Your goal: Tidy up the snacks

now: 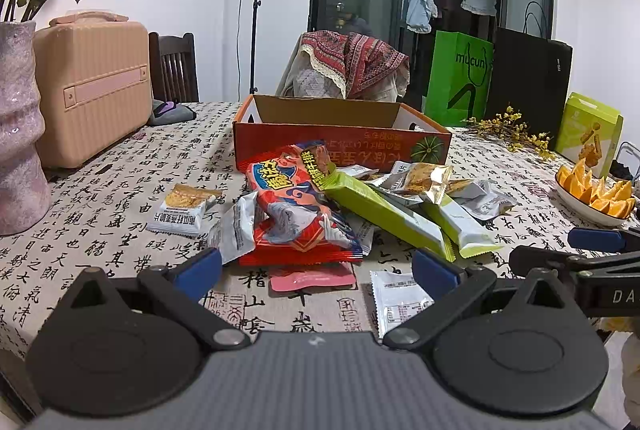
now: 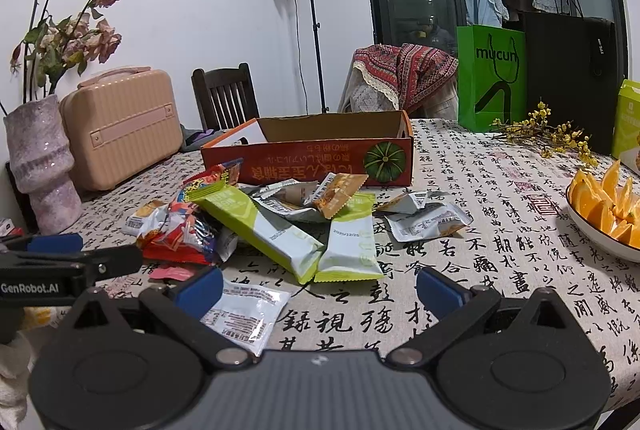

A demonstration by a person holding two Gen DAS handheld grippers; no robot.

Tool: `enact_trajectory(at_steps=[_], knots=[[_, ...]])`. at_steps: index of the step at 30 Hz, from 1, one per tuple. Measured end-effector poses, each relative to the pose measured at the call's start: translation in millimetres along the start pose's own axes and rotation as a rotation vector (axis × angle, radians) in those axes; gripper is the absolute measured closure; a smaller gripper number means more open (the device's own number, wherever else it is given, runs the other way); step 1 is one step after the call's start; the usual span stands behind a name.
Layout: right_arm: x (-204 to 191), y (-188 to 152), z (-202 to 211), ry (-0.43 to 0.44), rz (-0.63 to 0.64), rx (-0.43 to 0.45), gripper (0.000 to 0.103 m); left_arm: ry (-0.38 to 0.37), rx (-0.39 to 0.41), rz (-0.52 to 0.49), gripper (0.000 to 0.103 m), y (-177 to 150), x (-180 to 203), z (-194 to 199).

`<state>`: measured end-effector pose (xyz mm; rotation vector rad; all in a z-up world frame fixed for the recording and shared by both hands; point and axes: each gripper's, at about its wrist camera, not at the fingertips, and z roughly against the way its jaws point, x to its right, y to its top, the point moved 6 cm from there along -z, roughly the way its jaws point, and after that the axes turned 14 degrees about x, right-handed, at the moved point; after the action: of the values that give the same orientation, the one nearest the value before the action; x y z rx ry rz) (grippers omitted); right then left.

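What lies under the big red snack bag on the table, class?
Under the red snack bag a pink packet sticks out at the near edge, and a silver packet is tucked beneath its left side. Whatever else lies below is covered.

Orange cardboard box [image 1: 340, 139], ahead of both grippers: interior floor hidden behind its near wall. Plate of orange wedges [image 2: 600, 218], right of right gripper: cut by frame edge. Pink packet [image 1: 316, 276]: mostly covered by red snack bag [image 1: 296, 213].

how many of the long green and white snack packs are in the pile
2. One long green and white pack lies diagonally against the red snack bag; the second pack lies beside it on the right, their near ends almost touching. More may be hidden underneath.
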<state>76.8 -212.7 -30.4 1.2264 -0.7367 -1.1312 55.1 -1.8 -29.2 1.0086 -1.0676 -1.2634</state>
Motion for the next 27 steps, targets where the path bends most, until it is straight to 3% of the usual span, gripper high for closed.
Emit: enact_trajectory(at_steps=[27], knots=[[-0.2,-2.8,-8.0,-0.003,0.005,-0.018,0.0,0.001,-0.012,0.009,0.0,-2.7,-2.1,-7.0]])
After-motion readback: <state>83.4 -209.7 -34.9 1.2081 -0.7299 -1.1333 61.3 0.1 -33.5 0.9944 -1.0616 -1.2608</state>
